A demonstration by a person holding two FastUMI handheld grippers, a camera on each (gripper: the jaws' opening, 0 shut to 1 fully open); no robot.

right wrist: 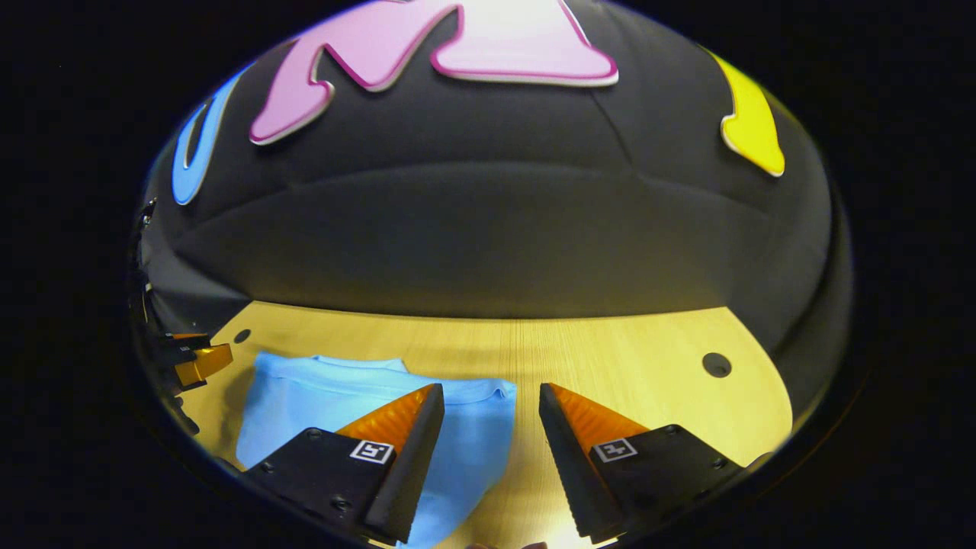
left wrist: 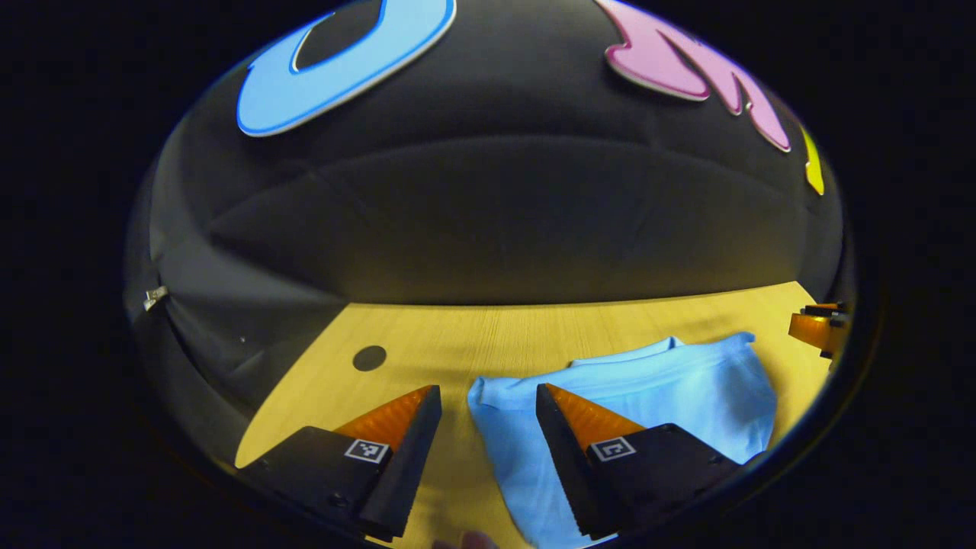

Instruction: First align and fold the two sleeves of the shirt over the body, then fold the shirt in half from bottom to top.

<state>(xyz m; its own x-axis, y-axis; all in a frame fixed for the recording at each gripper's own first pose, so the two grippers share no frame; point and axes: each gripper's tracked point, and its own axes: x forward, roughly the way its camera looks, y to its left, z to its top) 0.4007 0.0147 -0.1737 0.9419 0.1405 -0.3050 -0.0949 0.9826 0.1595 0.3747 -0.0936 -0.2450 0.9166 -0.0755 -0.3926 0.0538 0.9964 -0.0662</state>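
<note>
A light blue shirt (left wrist: 671,381) lies folded into a compact rectangle on the wooden table (left wrist: 488,335). In the left gripper view my left gripper (left wrist: 488,396) is open above the shirt's left edge, with its right finger over the cloth and nothing between the fingers. In the right gripper view the same shirt (right wrist: 320,396) lies at lower left. My right gripper (right wrist: 492,396) is open over the shirt's right edge, its left finger above the cloth, holding nothing. The other gripper appears at the far edge of each view (left wrist: 820,328) (right wrist: 191,358).
The table's far edge meets the black cloth wall (left wrist: 488,229). A dark round hole (left wrist: 369,357) sits in the tabletop left of the shirt, and another hole (right wrist: 717,364) to its right. A fingertip (left wrist: 473,540) peeks in at the bottom of the left gripper view.
</note>
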